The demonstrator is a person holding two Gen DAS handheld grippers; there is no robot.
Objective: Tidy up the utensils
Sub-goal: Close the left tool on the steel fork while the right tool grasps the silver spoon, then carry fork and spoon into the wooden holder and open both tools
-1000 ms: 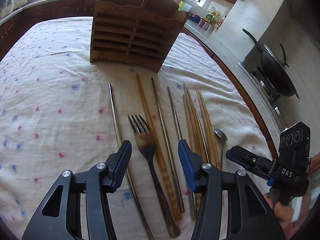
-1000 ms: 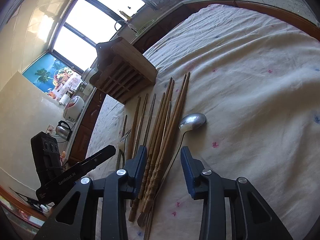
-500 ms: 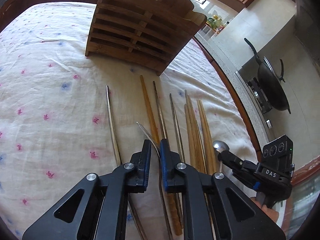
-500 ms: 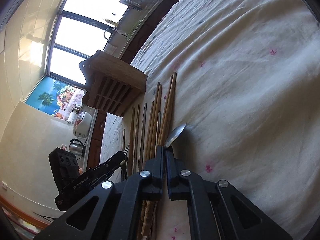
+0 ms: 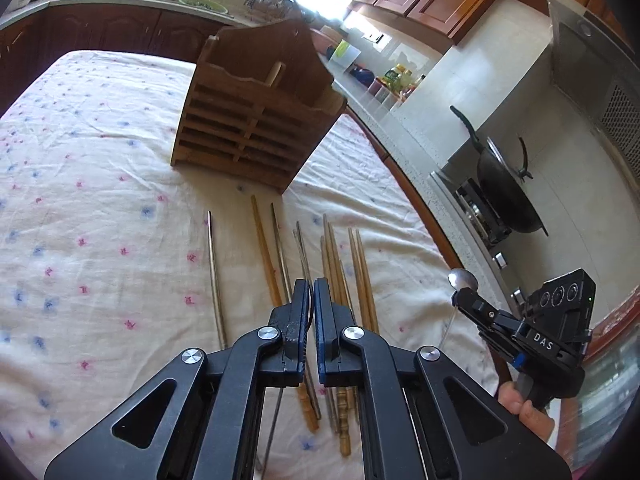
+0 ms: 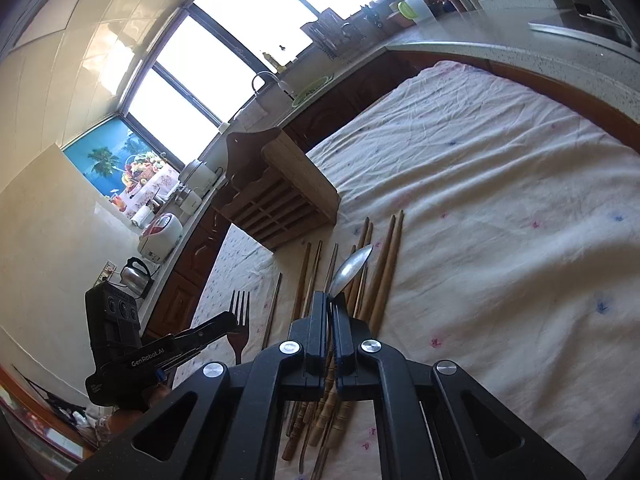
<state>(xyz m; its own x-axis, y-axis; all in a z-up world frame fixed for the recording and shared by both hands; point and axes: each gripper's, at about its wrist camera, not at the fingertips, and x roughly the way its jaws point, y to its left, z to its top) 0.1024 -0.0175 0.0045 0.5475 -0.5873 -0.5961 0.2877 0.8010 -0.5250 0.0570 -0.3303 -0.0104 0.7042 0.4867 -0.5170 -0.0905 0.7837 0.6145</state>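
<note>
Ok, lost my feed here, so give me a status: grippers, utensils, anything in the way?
Left gripper shut on fork. Right gripper shut on spoon. Chopsticks on cloth. Wooden holder unobstructed.

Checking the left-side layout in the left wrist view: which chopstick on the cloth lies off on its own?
The thin metal chopstick farthest left. It lies alone on the tablecloth, a clear gap from the rest; the other chopsticks lie close together right of it.

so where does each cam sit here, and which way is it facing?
Left wrist: on the left gripper, shut on a metal fork; faces the slotted wooden utensil rack; right gripper and hand at right.
Right wrist: on the right gripper, shut on a metal spoon; faces rack and window; left gripper at left.
Shared: rack, chopsticks, floral tablecloth.
</note>
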